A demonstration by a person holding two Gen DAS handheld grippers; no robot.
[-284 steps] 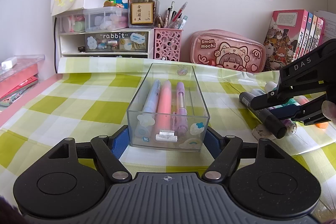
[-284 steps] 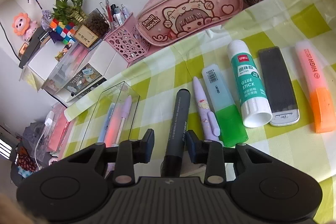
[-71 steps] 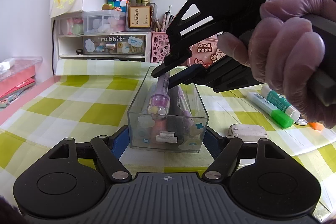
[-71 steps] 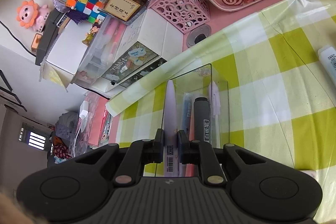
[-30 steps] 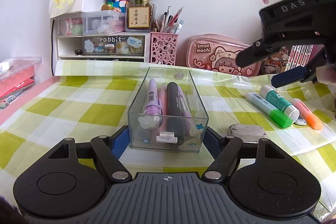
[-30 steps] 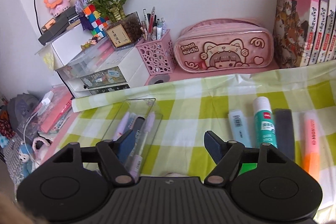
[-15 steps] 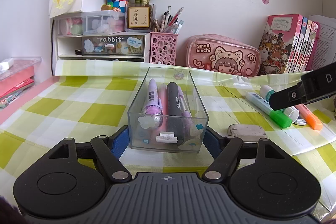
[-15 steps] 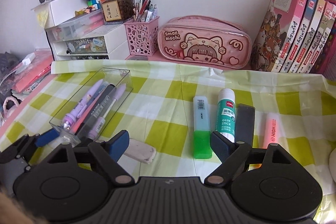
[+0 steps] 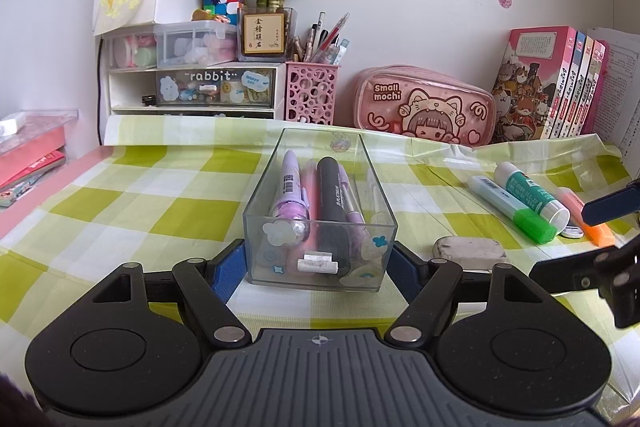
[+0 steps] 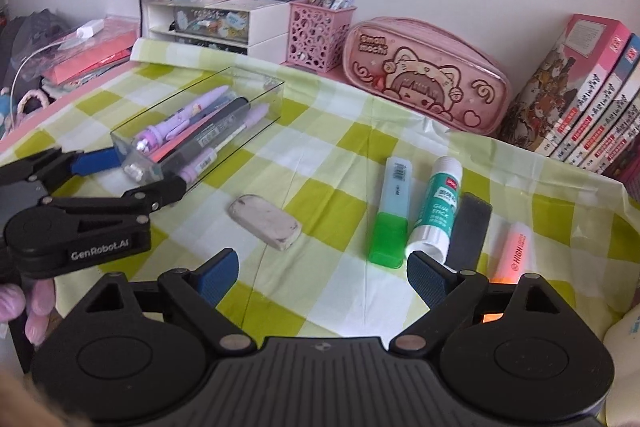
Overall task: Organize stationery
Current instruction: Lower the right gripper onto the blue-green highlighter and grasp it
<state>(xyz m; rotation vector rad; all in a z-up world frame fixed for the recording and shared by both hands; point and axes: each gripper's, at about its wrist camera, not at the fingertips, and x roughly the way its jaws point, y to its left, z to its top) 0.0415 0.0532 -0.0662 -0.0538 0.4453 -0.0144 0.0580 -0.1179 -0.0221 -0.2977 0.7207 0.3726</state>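
Under everything lies the green-and-white checked tablecloth [image 10: 320, 155], and along the wall behind it stand the white drawer unit [image 9: 192, 87], the row of books [image 9: 560, 87], the pink pencil case [image 10: 428, 75] and the pink pen cup [image 9: 310, 95]. In the middle of the cloth sits the clear plastic box [image 9: 320, 259], and my left gripper [image 9: 318, 267] is clamped on its near end, one blue pad against each side wall. Inside the box lie a purple pen [image 9: 290, 195], a black marker [image 9: 332, 195] and more pens beside them, all lengthwise. My right gripper [image 10: 322, 275] hangs above the cloth with its jaws spread wide, having just been opening, and nothing is between them. Ahead of it lie the green-capped highlighter [image 10: 392, 207], the glue stick [image 10: 438, 207], a flat black case [image 10: 470, 231] and the orange highlighter [image 10: 514, 251], side by side and nearly parallel. The glue stick touches the black case. Smallest is the grey eraser [image 10: 266, 223], alone between the box and the highlighter.
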